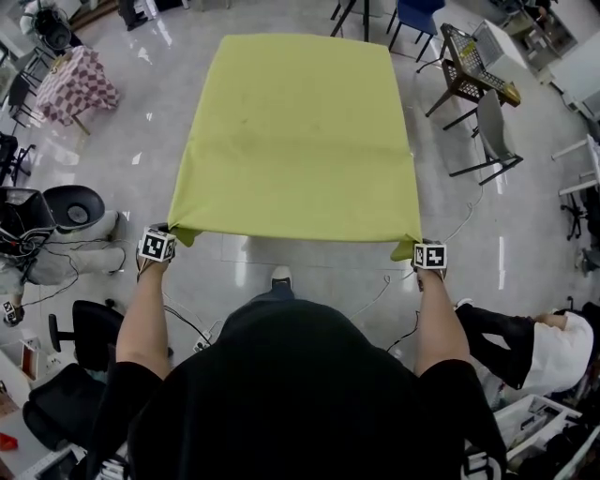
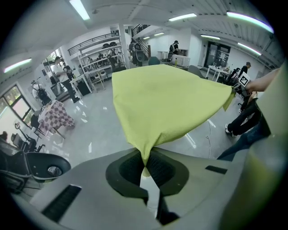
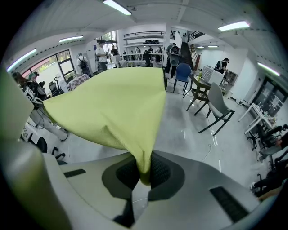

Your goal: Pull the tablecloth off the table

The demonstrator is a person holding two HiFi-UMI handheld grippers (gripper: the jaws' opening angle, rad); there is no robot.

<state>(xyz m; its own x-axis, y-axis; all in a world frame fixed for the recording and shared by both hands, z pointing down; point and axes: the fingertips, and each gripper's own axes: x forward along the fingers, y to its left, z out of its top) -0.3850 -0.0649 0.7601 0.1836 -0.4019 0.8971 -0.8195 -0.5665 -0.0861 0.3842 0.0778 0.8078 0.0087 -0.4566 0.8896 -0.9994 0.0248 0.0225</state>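
Note:
A yellow-green tablecloth [image 1: 298,131] lies spread over the table, its near edge lifted and stretched between both grippers. My left gripper [image 1: 161,240] is shut on the cloth's near left corner [image 2: 145,155], which bunches between the dark pads [image 2: 130,168]. My right gripper [image 1: 427,251] is shut on the near right corner [image 3: 145,173], pinched the same way. The cloth [image 2: 166,101] fans out away from each gripper toward the table's far end. The tabletop itself is hidden under the cloth.
Chairs [image 1: 487,127] stand to the table's right, and a blue chair [image 1: 412,19] at the far end. A checkered-cloth table [image 1: 77,82] is at the left. A person sits on the floor at the right [image 1: 534,342]. Cables [image 1: 375,295] run across the glossy floor.

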